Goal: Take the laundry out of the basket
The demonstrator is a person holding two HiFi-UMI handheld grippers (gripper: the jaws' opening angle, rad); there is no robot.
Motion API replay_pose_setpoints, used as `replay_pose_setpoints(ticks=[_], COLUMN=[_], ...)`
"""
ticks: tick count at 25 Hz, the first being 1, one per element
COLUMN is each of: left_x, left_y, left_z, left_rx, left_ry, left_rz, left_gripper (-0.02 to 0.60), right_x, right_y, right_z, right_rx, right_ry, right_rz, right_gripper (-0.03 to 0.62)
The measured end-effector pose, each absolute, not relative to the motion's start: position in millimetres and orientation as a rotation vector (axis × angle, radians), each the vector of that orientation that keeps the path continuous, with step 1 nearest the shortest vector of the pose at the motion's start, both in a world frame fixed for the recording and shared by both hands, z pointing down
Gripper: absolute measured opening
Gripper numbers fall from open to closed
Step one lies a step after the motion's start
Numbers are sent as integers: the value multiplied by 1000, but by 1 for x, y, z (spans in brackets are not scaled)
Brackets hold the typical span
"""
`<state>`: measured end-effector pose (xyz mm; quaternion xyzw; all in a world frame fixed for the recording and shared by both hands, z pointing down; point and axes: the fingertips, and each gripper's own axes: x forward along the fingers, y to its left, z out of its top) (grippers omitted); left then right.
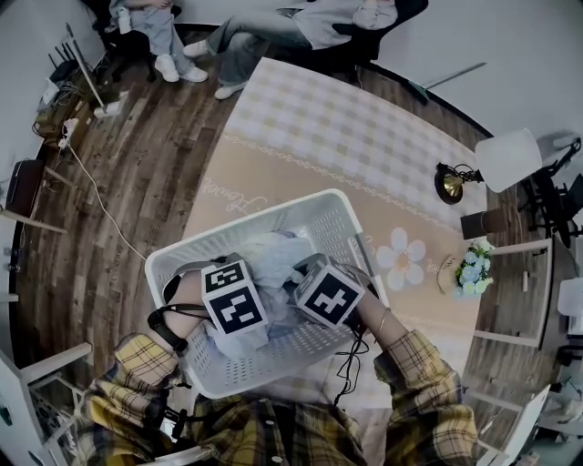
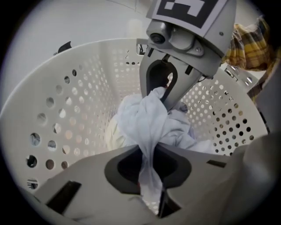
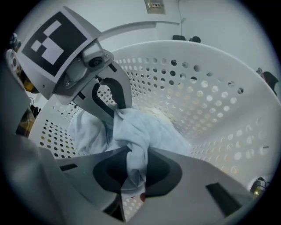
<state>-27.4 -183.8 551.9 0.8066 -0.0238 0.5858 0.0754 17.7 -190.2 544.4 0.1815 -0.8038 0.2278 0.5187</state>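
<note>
A white perforated laundry basket [image 1: 178,253] stands on the table's near end, right in front of me. Pale blue-white laundry [image 1: 273,255] lies bunched inside it. Both grippers reach down into the basket side by side. In the left gripper view, my left gripper [image 2: 150,178] is shut on a twisted fold of the cloth [image 2: 149,118], which runs up between its jaws. My right gripper [image 3: 131,176] is shut on another fold of the same bundle [image 3: 140,127]. Each gripper shows in the other's view, biting the cloth: the right gripper [image 2: 162,94] and the left gripper [image 3: 115,112].
The table carries a checked beige cloth [image 1: 346,127] with a flower print. A desk lamp [image 1: 506,159] and a small flower bunch [image 1: 474,268] stand at its right edge. Two seated people [image 1: 273,27] are at the far end. Wooden floor and cables lie to the left.
</note>
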Motion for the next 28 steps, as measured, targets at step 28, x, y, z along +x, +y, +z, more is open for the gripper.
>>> replay_pose_setpoints(ticks=[28], left_x=[-13], left_y=[-165], left_z=[349], left_rx=[2829], left_ry=[-373], left_rz=[1003], left_gripper=[72], right_x=[17], right_y=[-166], right_z=[343], right_rx=[1179], right_ry=[-2299], right_rz=[404], right_gripper=[87])
